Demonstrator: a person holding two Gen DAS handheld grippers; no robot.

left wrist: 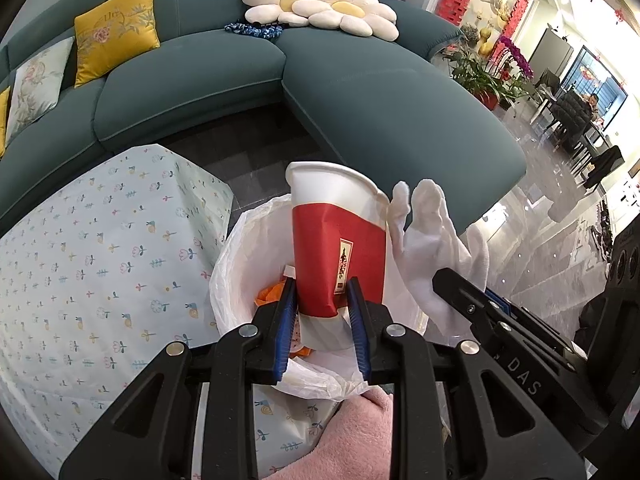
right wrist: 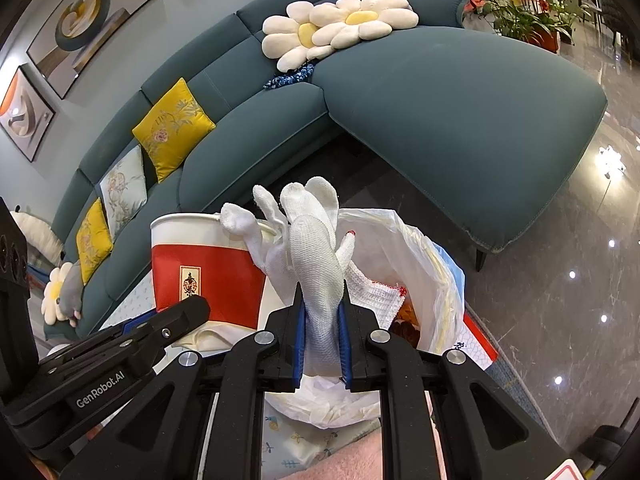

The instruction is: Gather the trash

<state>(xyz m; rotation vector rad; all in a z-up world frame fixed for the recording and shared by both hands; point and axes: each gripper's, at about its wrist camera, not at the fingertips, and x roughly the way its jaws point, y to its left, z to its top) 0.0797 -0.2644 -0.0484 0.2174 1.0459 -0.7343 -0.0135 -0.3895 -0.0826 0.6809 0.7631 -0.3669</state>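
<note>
- Left wrist view: the left gripper [left wrist: 322,300] is clamped on a red and white paper cup [left wrist: 336,240] — its blue pads [left wrist: 289,312] press the lower part of the cup from both sides, and the cup is squeezed and creased there.
- The cup stands with its open rim up, a little tilted, just above the trash bin with a white plastic bag [left wrist: 236,264] as liner; orange scraps [left wrist: 269,295] lie inside the bin.
- Right wrist view: the right gripper [right wrist: 322,312] is closed tight on a white knitted glove [right wrist: 316,264], and the glove fingers stick upward and flop apart.
- The glove hangs over the same white bag [right wrist: 416,264], just beside the cup [right wrist: 208,276]; one glove finger touches the cup rim.
- The bin stands next to a table with a floral cloth [left wrist: 92,264].
- Behind it is a dark teal sofa [left wrist: 192,80] with yellow cushions [left wrist: 116,32] and flower-shaped pillows [left wrist: 320,4].
</note>
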